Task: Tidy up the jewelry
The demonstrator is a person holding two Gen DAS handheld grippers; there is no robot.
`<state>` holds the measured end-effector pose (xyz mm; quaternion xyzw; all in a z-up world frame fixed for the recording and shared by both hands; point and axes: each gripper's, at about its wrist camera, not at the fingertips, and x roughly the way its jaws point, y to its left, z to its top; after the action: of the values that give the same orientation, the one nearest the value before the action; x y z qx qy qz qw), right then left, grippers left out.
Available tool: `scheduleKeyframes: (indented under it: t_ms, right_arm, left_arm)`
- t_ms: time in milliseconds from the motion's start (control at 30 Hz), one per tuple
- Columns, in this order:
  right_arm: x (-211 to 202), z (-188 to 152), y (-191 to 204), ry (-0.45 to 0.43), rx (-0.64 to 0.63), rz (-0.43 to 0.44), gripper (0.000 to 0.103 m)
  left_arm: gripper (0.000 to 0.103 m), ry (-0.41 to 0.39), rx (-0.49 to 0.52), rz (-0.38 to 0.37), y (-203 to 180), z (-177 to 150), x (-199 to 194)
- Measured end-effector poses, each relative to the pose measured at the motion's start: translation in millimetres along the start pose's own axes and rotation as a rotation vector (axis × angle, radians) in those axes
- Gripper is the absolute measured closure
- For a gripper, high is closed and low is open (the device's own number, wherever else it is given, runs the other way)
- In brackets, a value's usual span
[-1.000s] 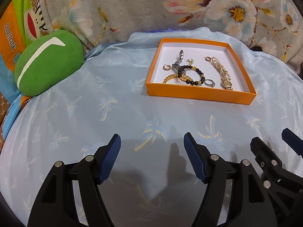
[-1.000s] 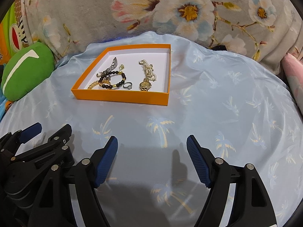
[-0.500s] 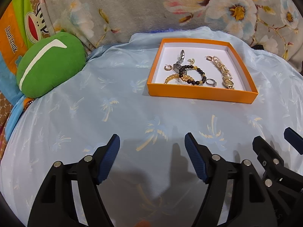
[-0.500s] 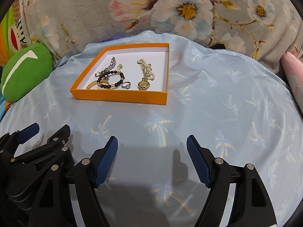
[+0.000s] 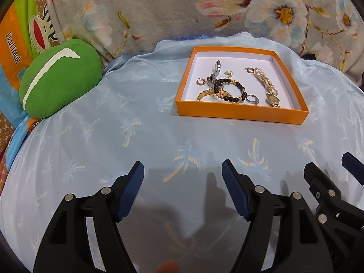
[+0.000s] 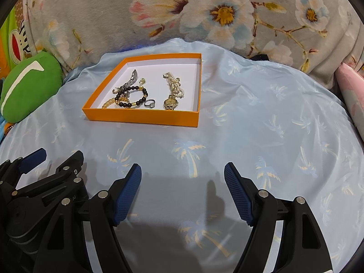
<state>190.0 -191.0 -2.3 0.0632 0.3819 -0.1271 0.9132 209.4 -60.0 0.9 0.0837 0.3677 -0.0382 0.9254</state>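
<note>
An orange box [image 5: 241, 113] [image 6: 141, 118] with a white inside lies on the pale blue palm-print cloth. Inside it are a black bead bracelet [image 5: 229, 87] [image 6: 132, 96], an amber bead bracelet [image 5: 206, 94], a silver ring [image 5: 252, 99] [image 6: 150, 103], a gold watch with a pearl strand [image 5: 269, 89] [image 6: 171, 95], a silver watch [image 5: 215, 74] and small gold earrings [image 5: 200, 82]. My left gripper [image 5: 183, 175] stands open over bare cloth, well short of the box. My right gripper [image 6: 183, 175] is open too, empty, beside the left one [image 6: 34, 159].
A green plush cushion [image 5: 56, 79] [image 6: 25, 91] sits at the left, against a flowered grey blanket [image 5: 204, 11] that runs along the back. A pink pillow [image 6: 352, 93] shows at the right edge. The blue cloth [image 6: 261, 125] spreads to the right of the box.
</note>
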Motion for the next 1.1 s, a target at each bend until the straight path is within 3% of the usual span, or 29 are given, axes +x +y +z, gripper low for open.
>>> scheduleKeyframes:
  t_ms: [1100]
  right_arm:
    - [-0.4,-0.1,-0.8,-0.001,0.0,-0.001,0.029]
  left_arm:
    - [0.035,0.01,0.001,-0.004,-0.7,0.8,2.2]
